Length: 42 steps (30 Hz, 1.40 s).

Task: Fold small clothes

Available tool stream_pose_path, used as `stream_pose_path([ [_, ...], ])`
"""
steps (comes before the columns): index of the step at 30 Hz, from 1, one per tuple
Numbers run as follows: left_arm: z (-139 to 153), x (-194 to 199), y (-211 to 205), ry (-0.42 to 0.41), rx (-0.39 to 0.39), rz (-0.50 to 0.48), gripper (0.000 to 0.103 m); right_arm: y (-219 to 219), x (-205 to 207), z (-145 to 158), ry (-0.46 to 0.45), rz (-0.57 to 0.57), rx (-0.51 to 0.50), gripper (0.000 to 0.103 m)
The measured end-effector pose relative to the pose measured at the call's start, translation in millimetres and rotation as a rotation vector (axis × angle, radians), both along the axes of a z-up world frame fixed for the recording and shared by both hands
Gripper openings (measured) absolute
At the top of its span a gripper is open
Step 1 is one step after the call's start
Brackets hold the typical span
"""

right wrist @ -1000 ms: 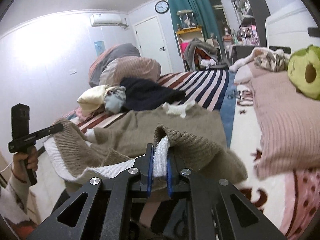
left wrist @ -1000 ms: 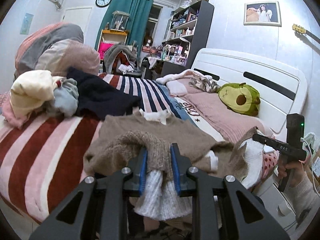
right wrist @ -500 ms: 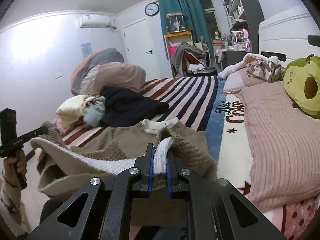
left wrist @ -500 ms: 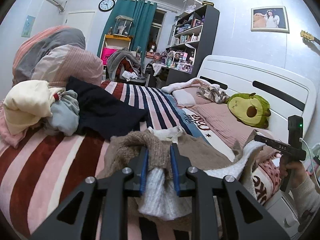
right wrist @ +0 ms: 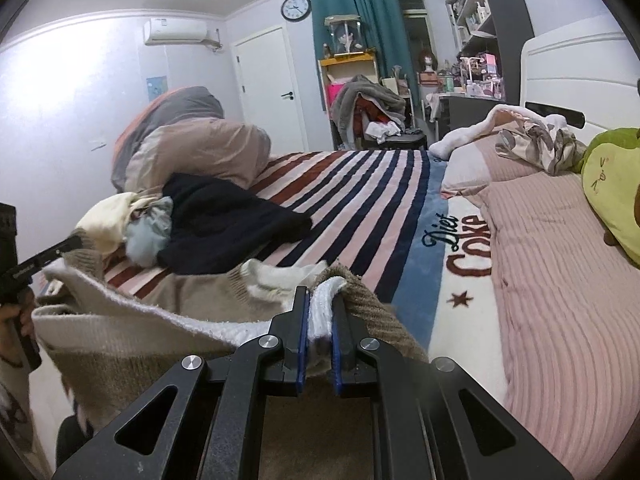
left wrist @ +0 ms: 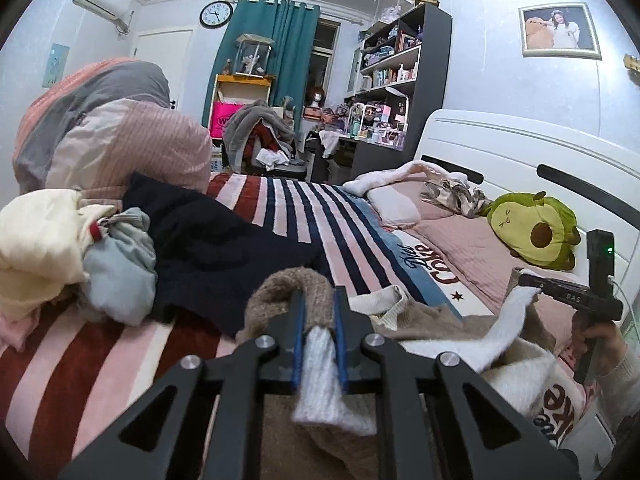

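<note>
A small tan knitted sweater (left wrist: pixel 436 320) with a white fleece lining is stretched between my two grippers above the striped bed. My left gripper (left wrist: pixel 318 304) is shut on one bunched edge of it; tan knit loops over the fingertips and white lining hangs below. My right gripper (right wrist: pixel 320 300) is shut on the opposite edge of the sweater (right wrist: pixel 160 328), with white lining pinched between the blue pads. Each gripper shows in the other's view, the right one (left wrist: pixel 560 292) at the right and the left one (right wrist: pixel 52 252) at the left. The white collar (right wrist: pixel 280 272) lies on the blanket.
A pile of clothes lies on the bed's left: cream (left wrist: pixel 36 240), light blue (left wrist: pixel 120 276) and dark navy (left wrist: pixel 224 248) garments. A rolled duvet (left wrist: pixel 112 136) sits behind. An avocado plush (left wrist: pixel 532 228) and pink pillows lie by the white headboard (left wrist: pixel 520 160).
Both grippers have moved forward and lower over the bed with the sweater held between them. The sweater's far part now lies closer to the blanket.
</note>
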<state>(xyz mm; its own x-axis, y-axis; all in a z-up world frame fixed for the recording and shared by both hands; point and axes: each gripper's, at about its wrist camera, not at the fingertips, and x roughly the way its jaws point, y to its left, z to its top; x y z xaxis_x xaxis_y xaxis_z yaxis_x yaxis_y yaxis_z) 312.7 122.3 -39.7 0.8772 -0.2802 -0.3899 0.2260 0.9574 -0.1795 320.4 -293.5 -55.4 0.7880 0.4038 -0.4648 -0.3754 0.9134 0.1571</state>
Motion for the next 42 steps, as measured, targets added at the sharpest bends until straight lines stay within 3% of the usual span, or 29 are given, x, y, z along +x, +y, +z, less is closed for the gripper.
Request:
stream_pose_path([
  [16,-18.6,101.6,-4.0,0.039,0.05,0.001,0.01,0.3,90.3,-15.5,0.065,-0.061,-0.048,0.003],
  [26,-56.0,177.6,-9.6,0.128,0.105,0.028,0.01,-7.4,148.8,-48.8,0.152,-0.107,-0.105,0.003],
  [33,-71.8,197.1,-16.2,0.192,0.133,0.035,0.012,-3.1,162.7,-67.6,0.195,-0.113,-0.145,0.003],
  [36,-68.0,193.6,-16.5,0.184,0.142,0.044,0.022,-2.6,161.5,-67.3,0.193,-0.118,-0.154,0.003],
  [38,-60.1,186.4,-16.7,0.143,0.166,0.083,0.061,-3.1,160.0,-65.7,0.197,-0.125,-0.157,0.005],
  [39,-55.9,181.5,-15.6,0.122,0.172,0.094,0.063,-3.6,158.5,-64.3,0.2,-0.129,-0.159,0.009],
  [41,-43.3,167.8,-13.9,0.097,0.187,0.099,0.064,-5.4,153.3,-59.3,0.198,-0.142,-0.17,0.026],
  [42,-38.2,161.3,-13.7,0.089,0.189,0.1,0.064,-6.2,151.2,-56.9,0.189,-0.158,-0.181,0.046],
])
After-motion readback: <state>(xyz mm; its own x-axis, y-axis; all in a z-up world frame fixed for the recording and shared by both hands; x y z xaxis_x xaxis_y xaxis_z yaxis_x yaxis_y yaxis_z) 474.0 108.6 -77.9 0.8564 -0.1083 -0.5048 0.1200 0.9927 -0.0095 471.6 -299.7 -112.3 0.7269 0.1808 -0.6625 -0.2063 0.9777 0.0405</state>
